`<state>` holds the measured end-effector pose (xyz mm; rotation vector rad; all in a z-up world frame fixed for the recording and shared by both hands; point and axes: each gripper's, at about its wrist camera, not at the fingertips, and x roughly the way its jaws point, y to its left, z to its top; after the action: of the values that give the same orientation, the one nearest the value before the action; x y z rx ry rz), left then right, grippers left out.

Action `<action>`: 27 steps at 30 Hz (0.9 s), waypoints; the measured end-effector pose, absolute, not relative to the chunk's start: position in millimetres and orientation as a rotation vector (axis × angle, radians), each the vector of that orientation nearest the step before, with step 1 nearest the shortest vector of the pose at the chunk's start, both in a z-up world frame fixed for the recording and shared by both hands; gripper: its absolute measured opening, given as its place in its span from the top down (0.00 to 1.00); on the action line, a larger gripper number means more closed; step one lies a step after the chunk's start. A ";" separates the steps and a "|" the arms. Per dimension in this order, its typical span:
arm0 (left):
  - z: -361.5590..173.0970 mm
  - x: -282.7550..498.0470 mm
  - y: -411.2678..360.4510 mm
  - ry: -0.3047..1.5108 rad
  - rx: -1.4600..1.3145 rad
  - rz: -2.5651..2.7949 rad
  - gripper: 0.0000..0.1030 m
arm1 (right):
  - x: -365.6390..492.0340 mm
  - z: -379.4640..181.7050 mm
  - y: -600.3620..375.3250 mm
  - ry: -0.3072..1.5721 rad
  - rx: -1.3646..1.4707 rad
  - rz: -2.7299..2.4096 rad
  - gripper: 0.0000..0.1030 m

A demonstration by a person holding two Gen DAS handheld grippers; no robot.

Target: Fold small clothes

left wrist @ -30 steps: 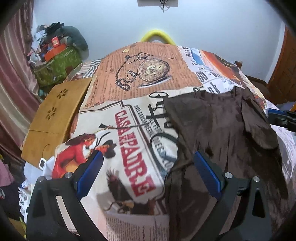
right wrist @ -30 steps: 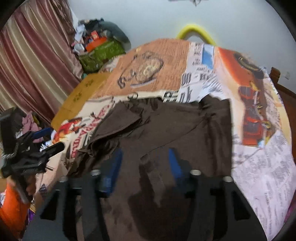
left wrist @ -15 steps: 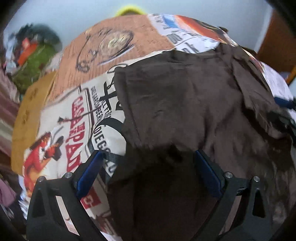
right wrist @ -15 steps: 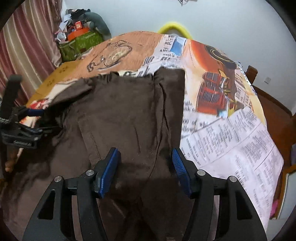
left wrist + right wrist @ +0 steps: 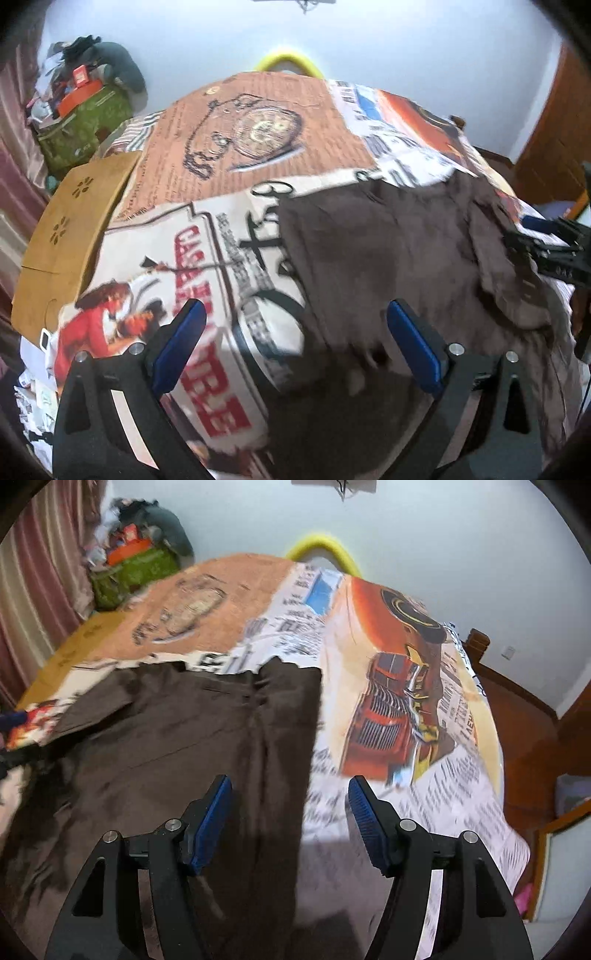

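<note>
- Left wrist view: the left gripper (image 5: 295,343) stands with its jaws spread wide, the blue pads (image 5: 179,350) well apart and nothing clamped between them.
- Between the two fingers lies the left edge of the brown garment (image 5: 388,258); one pad is over the printed bedsheet (image 5: 229,177), the other over the brown cloth. The frame is blurred, so whether either pad brushes the fabric I cannot tell.
- The garment lies spread on the right part of the bed, its far hem across the sheet's newsprint pattern.
- At the right edge, the right gripper (image 5: 546,240) shows at the garment's far side, against or just beside the cloth; its jaw gap is not clear from here.
- A wooden lap desk (image 5: 74,229) rests at the bed's left edge.

- Right wrist view: the right gripper (image 5: 290,819) is partly open, its jaws having just been widening, and nothing is pinched.
- The garment's (image 5: 177,746) right edge runs between the fingers: the left pad (image 5: 208,823) is over brown cloth, the right pad over bare sheet (image 5: 424,805).
- The garment looks flat, with a seam running lengthwise down it.
- The left gripper's tip (image 5: 11,718) shows at the far left edge.
</note>
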<state>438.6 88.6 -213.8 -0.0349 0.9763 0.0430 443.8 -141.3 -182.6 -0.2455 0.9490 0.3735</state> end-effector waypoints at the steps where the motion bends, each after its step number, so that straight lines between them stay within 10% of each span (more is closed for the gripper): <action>1: -217.4 446.6 90.8 0.981 -0.030 0.061 0.04 | 448.5 -184.9 -141.9 0.945 -0.260 0.359 0.40; 27: -195.0 405.2 60.9 0.939 0.154 0.070 0.04 | 374.9 -125.9 -173.3 0.873 -0.139 0.475 0.38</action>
<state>405.2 60.9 -195.0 0.1545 0.9393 0.0704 374.9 -173.3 -125.9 -0.1392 0.8725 0.4751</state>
